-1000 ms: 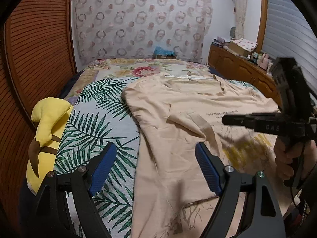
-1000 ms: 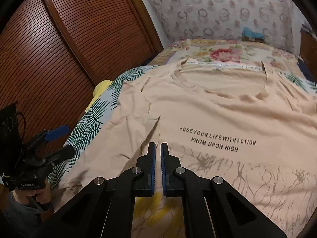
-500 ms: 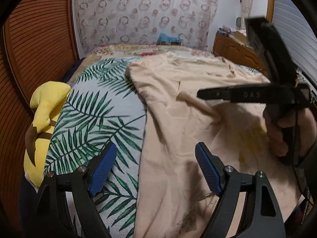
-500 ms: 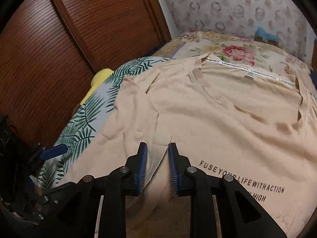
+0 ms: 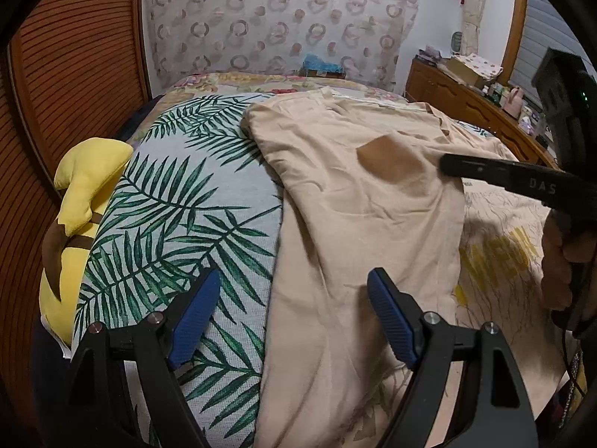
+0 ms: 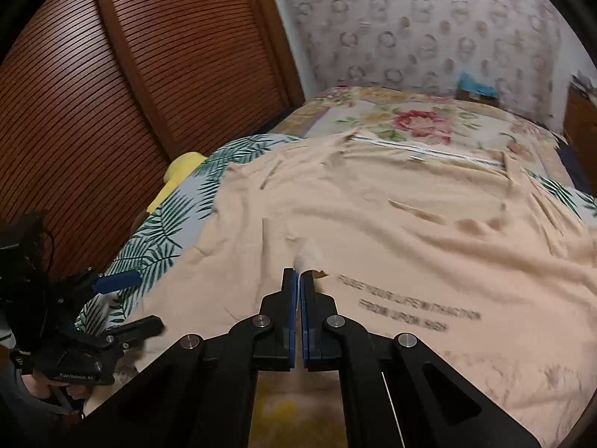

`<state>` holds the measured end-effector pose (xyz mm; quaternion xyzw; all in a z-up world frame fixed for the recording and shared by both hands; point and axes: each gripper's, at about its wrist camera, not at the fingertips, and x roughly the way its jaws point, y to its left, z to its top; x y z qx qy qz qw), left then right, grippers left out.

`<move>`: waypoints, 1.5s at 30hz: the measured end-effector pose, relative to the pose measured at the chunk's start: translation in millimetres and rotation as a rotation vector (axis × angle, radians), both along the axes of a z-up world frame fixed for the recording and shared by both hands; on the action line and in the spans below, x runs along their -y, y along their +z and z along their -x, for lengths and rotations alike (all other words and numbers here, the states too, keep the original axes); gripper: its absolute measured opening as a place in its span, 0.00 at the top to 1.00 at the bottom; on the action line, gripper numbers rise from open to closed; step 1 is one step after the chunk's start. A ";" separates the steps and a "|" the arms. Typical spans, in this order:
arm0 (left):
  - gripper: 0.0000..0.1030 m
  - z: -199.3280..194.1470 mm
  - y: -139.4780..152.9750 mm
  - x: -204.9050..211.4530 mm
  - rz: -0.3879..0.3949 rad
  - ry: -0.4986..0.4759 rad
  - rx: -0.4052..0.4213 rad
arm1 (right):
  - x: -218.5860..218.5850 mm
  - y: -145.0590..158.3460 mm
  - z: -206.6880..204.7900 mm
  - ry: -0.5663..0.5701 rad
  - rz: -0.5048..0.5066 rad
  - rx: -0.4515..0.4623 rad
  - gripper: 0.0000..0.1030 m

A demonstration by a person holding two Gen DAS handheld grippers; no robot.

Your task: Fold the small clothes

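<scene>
A beige T-shirt (image 5: 373, 231) with printed lettering (image 6: 406, 302) lies spread on the bed. My right gripper (image 6: 298, 272) is shut on a small tuft of its folded-in sleeve (image 6: 309, 255), near the shirt's middle. Seen from the left wrist view, the right gripper (image 5: 446, 164) reaches in from the right, beside a darker flap of sleeve (image 5: 388, 160). My left gripper (image 5: 293, 276) stands open above the shirt's left edge, with nothing pinched between its blue pads (image 5: 388, 321). It also shows at lower left in the right wrist view, as the left gripper (image 6: 145, 302).
The bed has a palm-leaf cover (image 5: 179, 201) and a floral one (image 6: 418, 123) further back. A yellow plush toy (image 5: 82, 201) lies at the bed's left edge by slatted wooden doors (image 6: 112, 93). A cluttered wooden dresser (image 5: 466, 100) stands right. A person's hand (image 5: 559, 261) holds the right gripper.
The right gripper opened around the sleeve's edge, then shut on it and drew back a little. The left gripper sank slightly toward the bed and stayed open.
</scene>
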<state>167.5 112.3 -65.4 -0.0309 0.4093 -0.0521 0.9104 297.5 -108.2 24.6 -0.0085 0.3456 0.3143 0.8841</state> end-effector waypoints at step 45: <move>0.12 13.0 37.2 51.5 0.029 -0.089 0.083 | 238.2 1.9 138.4 -0.446 0.078 0.077 0.38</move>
